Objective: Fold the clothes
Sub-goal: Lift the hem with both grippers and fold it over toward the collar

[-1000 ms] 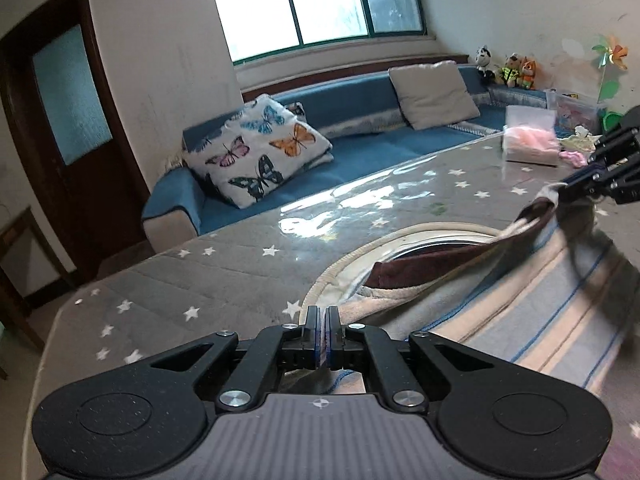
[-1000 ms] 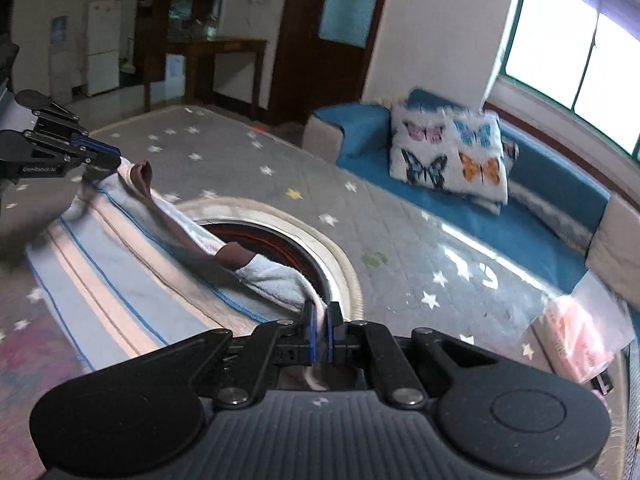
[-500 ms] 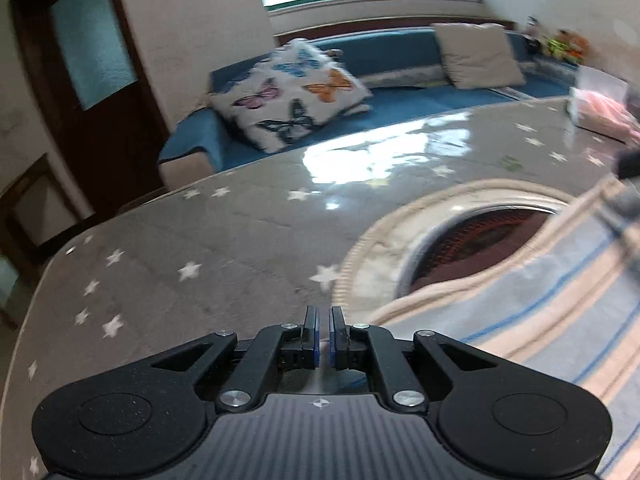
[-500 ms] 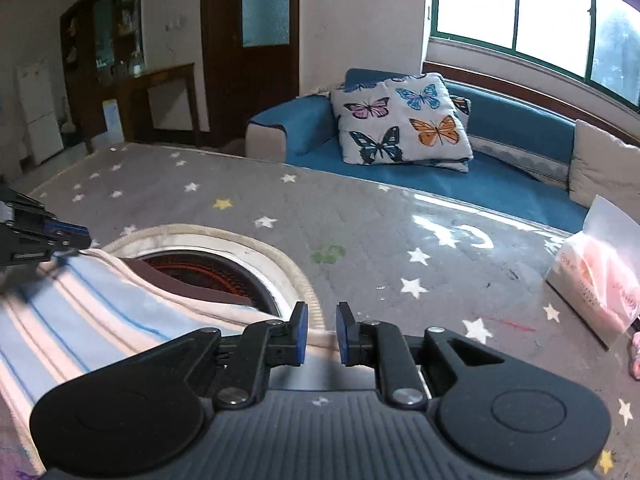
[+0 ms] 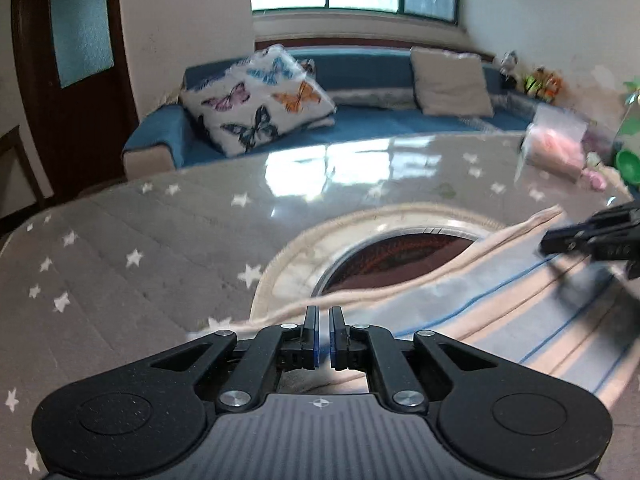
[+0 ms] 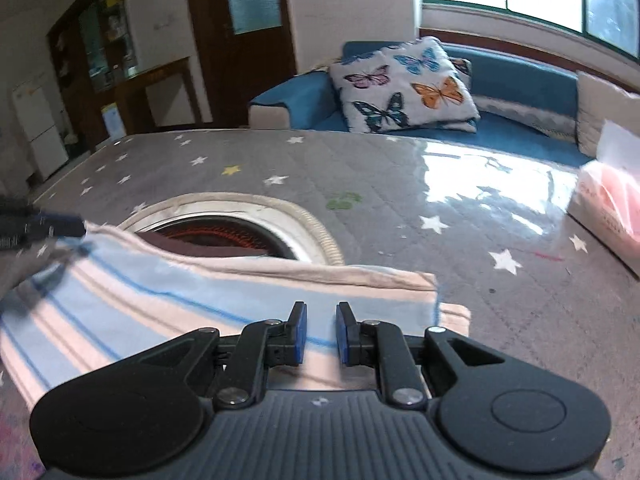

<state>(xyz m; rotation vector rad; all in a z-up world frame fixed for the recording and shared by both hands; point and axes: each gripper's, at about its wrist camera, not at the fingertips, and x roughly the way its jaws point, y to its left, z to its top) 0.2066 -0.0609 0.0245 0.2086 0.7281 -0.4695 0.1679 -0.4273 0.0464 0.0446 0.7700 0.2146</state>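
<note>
Striped garment [image 6: 192,304] flat — both grippers seemingly released.

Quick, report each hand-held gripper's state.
Left hand-held gripper: open a crack, holding nothing.
Right hand-held gripper: open, over the striped cloth.

Black left gripper [image 5: 324,316], blue pads [image 6: 301,330], silver screws

Striped blue/peach garment [image 6: 168,308], folded, lies flat on tbl, edge over round opening.
</note>
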